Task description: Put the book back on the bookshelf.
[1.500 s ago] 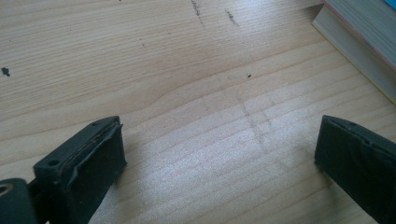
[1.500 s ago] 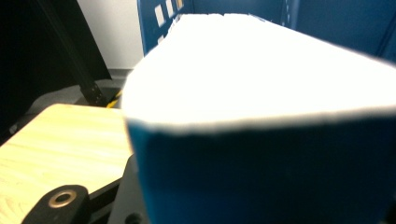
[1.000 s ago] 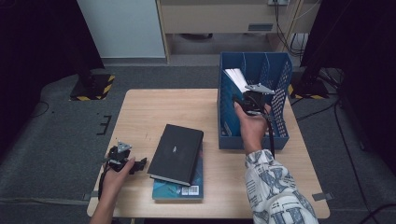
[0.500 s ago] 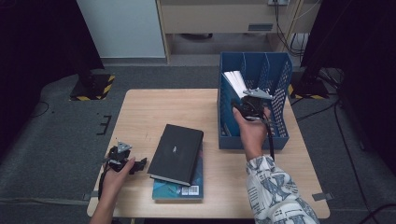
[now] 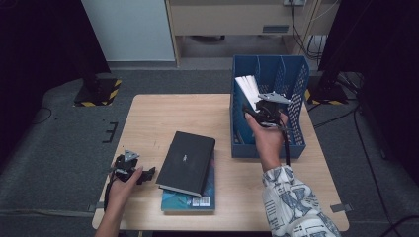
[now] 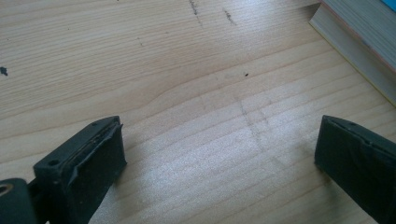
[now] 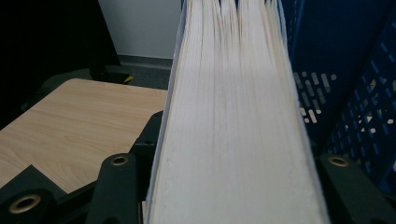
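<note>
A thick book with white page edges point(image 5: 248, 86) stands tilted in the left compartment of a blue file rack point(image 5: 296, 89). My right gripper point(image 5: 262, 106) is shut on that book's lower end; in the right gripper view the page block point(image 7: 238, 116) sits between both jaws. A black book point(image 5: 188, 163) lies on a teal book point(image 5: 190, 200) at the table's front centre. My left gripper point(image 5: 143, 174) rests low at the front left, jaws wide open over bare wood point(image 6: 222, 140), just left of the stacked books' page edges point(image 6: 359, 51).
The wooden table point(image 5: 173, 113) has free room at its back left. The rack's perforated blue walls point(image 7: 350, 70) close in on the held book's right side. Dark stands and cables lie on the grey floor around the table.
My right gripper has sunk slightly and shifted left with the white-paged book into the rack. The left gripper and the stacked books have stayed put.
</note>
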`<state>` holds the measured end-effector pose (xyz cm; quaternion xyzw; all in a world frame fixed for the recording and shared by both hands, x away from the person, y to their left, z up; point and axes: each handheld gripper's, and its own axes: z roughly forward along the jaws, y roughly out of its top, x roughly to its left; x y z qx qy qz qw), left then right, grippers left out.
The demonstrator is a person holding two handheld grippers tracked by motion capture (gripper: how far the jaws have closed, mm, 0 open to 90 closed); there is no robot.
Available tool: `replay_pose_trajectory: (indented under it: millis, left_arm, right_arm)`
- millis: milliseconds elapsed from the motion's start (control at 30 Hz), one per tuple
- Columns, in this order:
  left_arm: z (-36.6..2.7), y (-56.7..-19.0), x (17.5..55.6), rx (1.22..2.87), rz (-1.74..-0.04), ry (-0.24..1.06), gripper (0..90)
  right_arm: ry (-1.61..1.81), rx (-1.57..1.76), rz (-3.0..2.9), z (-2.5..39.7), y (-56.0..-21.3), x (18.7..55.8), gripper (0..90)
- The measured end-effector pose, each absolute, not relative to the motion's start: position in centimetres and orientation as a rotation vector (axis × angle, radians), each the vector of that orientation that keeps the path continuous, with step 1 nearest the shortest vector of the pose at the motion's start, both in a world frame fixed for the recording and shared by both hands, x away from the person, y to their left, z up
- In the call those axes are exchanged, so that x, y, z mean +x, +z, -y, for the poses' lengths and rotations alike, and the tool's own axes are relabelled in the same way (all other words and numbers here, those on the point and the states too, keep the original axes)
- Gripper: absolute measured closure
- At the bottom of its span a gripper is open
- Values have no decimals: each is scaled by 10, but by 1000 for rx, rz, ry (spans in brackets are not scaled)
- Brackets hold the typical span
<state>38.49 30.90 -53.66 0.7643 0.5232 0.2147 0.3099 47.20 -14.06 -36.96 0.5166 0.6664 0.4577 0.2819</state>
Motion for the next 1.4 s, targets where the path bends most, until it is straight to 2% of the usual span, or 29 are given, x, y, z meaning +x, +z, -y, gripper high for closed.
replay_pose_trajectory:
  millis: [500,767,1400]
  left_arm:
    - [-309,-537,385,2018,-1382,567,8]
    - [-309,-537,385,2018,-1383,567,8]
    - [-309,-537,385,2018,-1382,567,8]
  right_arm:
    - [1174,1358,-1834,137,-352,482,493]
    - [1168,1377,-1834,139,-351,483,590]
    - [1182,1418,-1797,138,-348,488,604]
